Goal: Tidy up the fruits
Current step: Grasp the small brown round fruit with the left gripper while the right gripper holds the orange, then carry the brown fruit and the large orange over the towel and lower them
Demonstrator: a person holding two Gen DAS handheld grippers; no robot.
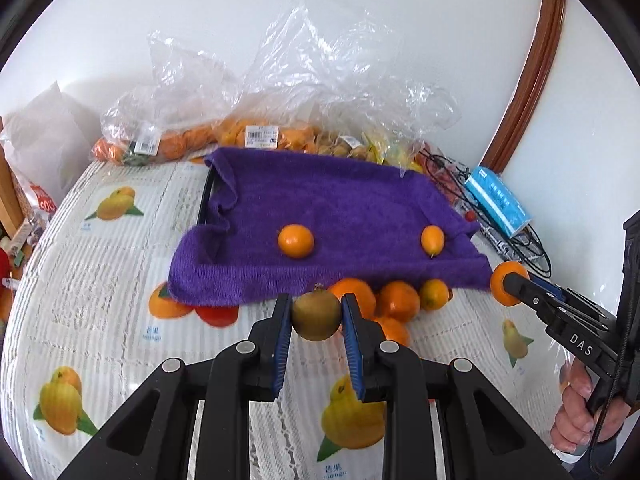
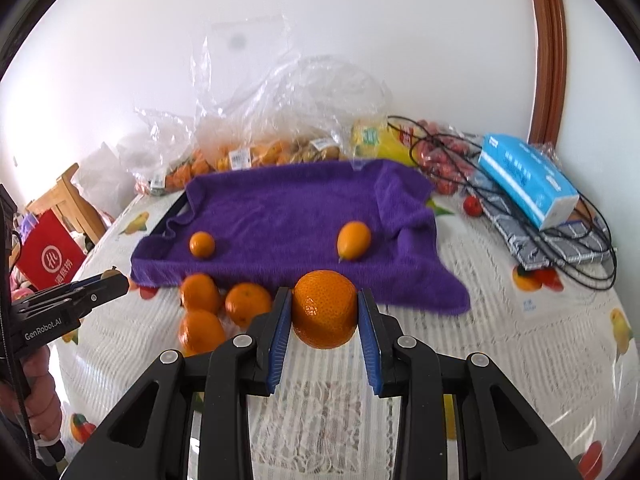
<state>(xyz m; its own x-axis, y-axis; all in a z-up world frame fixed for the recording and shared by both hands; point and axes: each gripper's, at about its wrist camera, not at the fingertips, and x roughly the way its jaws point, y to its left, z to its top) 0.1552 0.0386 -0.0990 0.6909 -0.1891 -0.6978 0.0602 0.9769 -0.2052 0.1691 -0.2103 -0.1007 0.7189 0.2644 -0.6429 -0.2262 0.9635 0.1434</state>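
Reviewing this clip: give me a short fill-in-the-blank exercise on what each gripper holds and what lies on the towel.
1. The left gripper is shut on a small brownish-green round fruit, while the right gripper is shut on a round ____ fruit.
2. ____ orange fruits rest on the purple terry towel.
3. The blue tissue box lies on black ____.

Missing words: orange; Two; cables

A towel [image 2: 288,216] is spread on the counter [image 2: 500,320], with two fruits [image 2: 202,244] set upon it. Loose oranges [image 2: 224,304] are gathered just before the towel's near edge, bagged fruit [image 2: 256,152] is piled behind it, and a box [image 2: 528,184] is laid to its right.
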